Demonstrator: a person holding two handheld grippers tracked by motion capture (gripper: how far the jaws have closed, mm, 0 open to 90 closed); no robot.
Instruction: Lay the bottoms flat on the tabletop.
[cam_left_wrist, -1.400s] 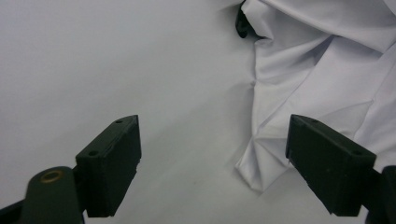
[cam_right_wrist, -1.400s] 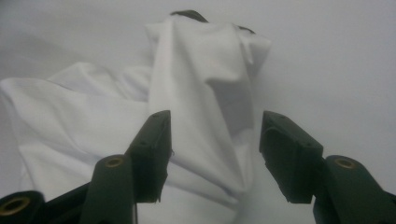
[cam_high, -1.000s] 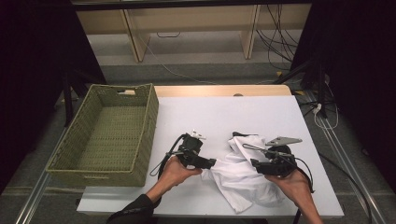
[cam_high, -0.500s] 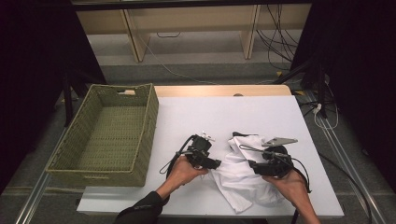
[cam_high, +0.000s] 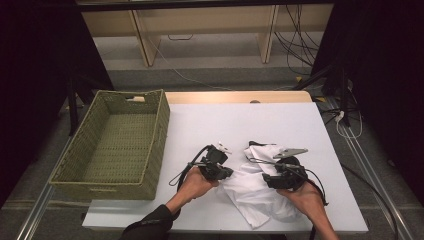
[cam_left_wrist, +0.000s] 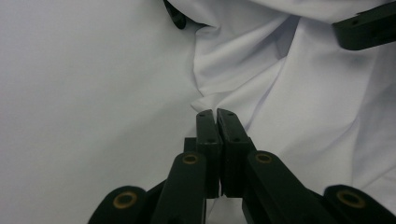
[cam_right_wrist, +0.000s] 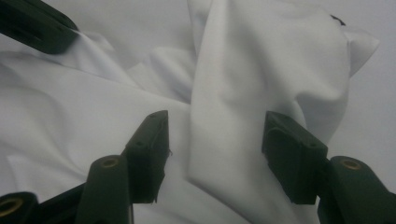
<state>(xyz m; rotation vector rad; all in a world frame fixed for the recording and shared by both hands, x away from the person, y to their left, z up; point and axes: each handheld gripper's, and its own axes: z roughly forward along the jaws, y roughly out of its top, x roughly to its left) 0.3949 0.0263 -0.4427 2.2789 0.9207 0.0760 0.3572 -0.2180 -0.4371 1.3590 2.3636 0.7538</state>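
My left gripper (cam_left_wrist: 215, 113) has just clamped together, jaws meeting on a small pinch of the cloth's (cam_left_wrist: 299, 88) edge, which bunches right at the tips. My right gripper (cam_right_wrist: 212, 135) has been narrowing a little but its jaws are parted, with a raised fold of cloth standing between them; I can't tell if the pads touch it. One cloth, white and crumpled, two grippers, one basket. In the high view the cloth (cam_high: 252, 192) lies on the table (cam_high: 240, 120) between my hands, at three o'clock from the left gripper (cam_high: 224, 171) and nine o'clock from the right (cam_high: 270, 180). The basket (cam_high: 155, 145) sits well apart at nine o'clock.
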